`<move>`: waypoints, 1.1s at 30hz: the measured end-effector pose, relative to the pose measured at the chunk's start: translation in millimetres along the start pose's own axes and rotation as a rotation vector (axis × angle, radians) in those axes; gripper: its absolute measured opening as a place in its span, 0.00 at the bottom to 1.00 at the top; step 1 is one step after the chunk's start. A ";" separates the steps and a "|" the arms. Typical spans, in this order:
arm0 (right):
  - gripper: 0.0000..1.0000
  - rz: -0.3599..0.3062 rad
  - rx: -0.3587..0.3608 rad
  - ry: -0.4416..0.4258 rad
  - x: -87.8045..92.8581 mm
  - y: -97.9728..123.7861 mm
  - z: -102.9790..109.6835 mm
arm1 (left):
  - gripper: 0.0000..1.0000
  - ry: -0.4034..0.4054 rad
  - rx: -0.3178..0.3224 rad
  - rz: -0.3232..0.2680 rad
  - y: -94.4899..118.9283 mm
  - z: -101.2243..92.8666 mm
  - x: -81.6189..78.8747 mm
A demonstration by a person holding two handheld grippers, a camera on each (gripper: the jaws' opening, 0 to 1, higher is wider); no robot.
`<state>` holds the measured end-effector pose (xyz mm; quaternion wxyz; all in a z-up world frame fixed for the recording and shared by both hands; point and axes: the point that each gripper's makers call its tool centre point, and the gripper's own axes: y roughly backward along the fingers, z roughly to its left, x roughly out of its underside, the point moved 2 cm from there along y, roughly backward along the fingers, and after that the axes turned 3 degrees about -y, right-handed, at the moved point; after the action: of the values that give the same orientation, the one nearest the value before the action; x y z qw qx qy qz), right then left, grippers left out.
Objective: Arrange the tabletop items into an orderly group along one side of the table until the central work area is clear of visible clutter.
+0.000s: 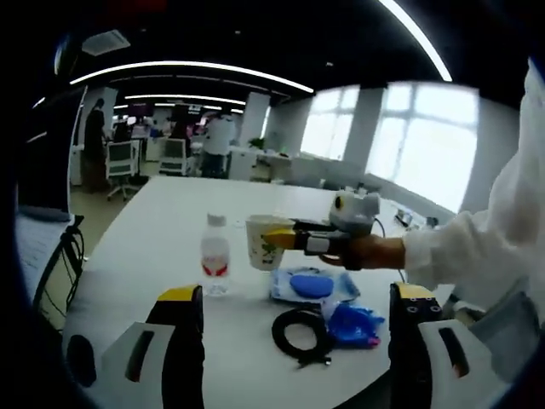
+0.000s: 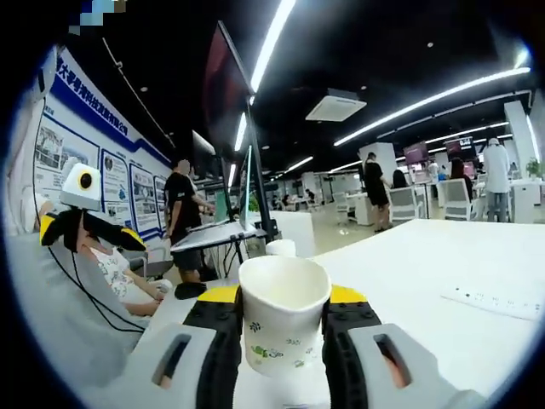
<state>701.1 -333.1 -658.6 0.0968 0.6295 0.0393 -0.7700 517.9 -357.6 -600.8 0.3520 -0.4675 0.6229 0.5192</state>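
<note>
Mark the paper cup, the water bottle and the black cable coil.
paper cup [image 2: 283, 319], right gripper view, its front wall
water bottle [image 1: 215, 256], left gripper view, its label
black cable coil [image 1: 299, 331], left gripper view, its ring

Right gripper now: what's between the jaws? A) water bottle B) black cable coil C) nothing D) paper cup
D: the right gripper has its jaws closed on the sides of the white paper cup, also seen in the left gripper view, held above the table.

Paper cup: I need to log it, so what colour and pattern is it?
White with a small green leafy print, clearest in the right gripper view.
</note>
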 end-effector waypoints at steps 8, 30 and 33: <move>0.33 0.042 -0.024 0.002 22.2 -16.9 -9.4 | 0.87 -0.011 -0.035 0.052 -5.1 11.3 10.2; 0.33 0.185 -0.049 0.082 71.9 -20.0 -21.5 | 0.83 0.011 -0.058 0.068 0.6 22.9 14.7; 0.33 0.214 -0.074 0.110 79.5 -18.7 -16.0 | 0.82 0.007 -0.051 0.089 0.2 21.2 18.0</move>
<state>697.7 -319.8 -740.7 0.1994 0.6674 0.0055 -0.7175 511.0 -340.9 -621.8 0.3144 -0.4501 0.6310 0.5481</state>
